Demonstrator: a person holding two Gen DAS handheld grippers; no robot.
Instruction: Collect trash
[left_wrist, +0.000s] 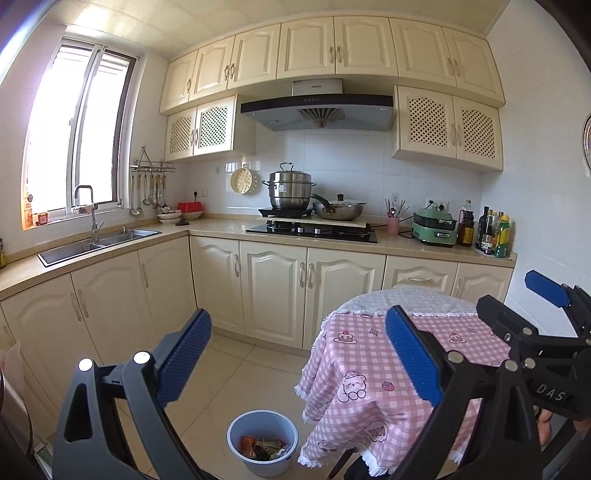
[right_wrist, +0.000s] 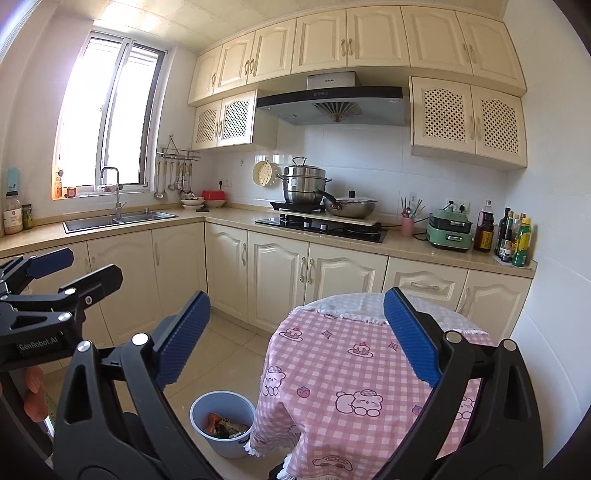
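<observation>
A light blue bin (left_wrist: 262, 445) stands on the tiled floor by the round table; it holds several crumpled wrappers (left_wrist: 264, 447). It also shows in the right wrist view (right_wrist: 222, 424). My left gripper (left_wrist: 297, 354) is open and empty, held high above floor and table edge. My right gripper (right_wrist: 295, 338) is open and empty, held above the table. The right gripper also shows at the right of the left wrist view (left_wrist: 517, 299), the left gripper at the left of the right wrist view (right_wrist: 79, 267). No trash shows on the table.
A round table with a pink checked cloth (left_wrist: 369, 369) stands right of the bin. Cream cabinets (left_wrist: 273, 291) run along the back and left, with a sink (left_wrist: 99, 242), a stove with pots (left_wrist: 312, 230), a green appliance (left_wrist: 434, 229) and bottles (left_wrist: 493, 234).
</observation>
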